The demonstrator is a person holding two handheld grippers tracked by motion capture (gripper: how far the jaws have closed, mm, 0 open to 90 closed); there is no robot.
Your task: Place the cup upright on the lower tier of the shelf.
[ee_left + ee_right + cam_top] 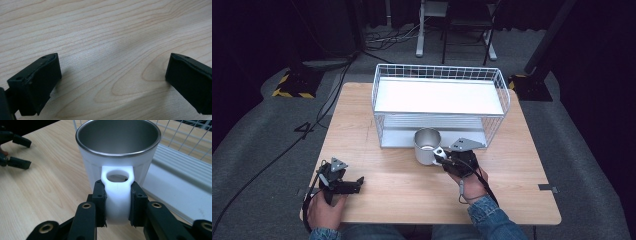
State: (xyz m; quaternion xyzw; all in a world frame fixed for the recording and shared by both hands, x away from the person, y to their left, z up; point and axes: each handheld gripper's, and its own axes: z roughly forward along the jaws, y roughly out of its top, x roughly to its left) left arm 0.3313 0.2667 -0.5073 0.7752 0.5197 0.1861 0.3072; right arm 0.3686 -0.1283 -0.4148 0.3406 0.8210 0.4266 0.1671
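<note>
A white mug (427,146) with a steel-lined inside stands upright on the wooden table (377,165), just in front of the wire rack. My right gripper (443,156) is shut on the mug's white handle (118,197); both black pads press its sides. In the right gripper view the mug (117,157) rises straight ahead of the jaws. My left gripper (358,184) rests near the table's front left corner, open, its two jaws wide apart over bare wood (110,62) with nothing between them.
A white wire basket rack (439,102) with a flat upper shelf and a lower shelf stands at the table's back middle, right behind the mug. Cables trail across the grey floor (272,145) on the left. Chair and desk legs stand beyond the table.
</note>
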